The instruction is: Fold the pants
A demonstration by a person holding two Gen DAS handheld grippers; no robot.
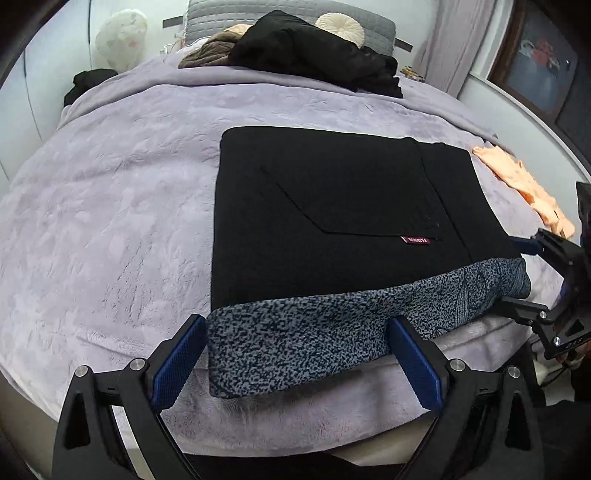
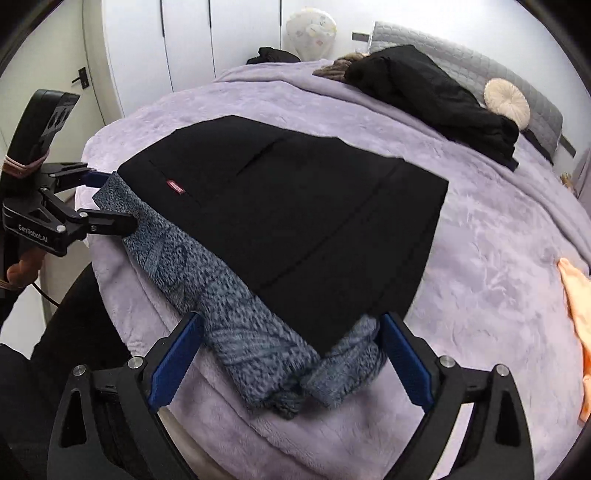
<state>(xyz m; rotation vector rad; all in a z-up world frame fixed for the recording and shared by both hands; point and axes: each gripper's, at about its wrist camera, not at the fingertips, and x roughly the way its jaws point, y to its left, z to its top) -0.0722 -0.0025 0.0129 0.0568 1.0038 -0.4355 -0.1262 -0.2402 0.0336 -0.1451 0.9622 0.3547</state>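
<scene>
White wardrobe doors and pale walls close off the room behind a wide bed covered by a plush lilac blanket. Along the headboard lie a grey quilted pillow, a heap of black clothing and a round cream cushion, all well apart from the work at the near edge.

Folded black pants lie flat on the blanket as a broad rectangle, with a small red label showing on the top layer. Their speckled blue-grey fleece lining is turned out along the near edge and drapes slightly over the side of the bed. An orange garment lies crumpled on the blanket, just beyond the pants' right side.

At the near left corner of the pants, the left claw stands released, its blue-padded fingers spread wide to either side of the lining strip; the left pad sits just beside the strip's corner and the right pad rests against the fabric edge. At the near right corner, the right claw is likewise spread wide, with the bunched end of the lining and the corner of the black layer lying between its blue pads, neither pad pressing in.
</scene>
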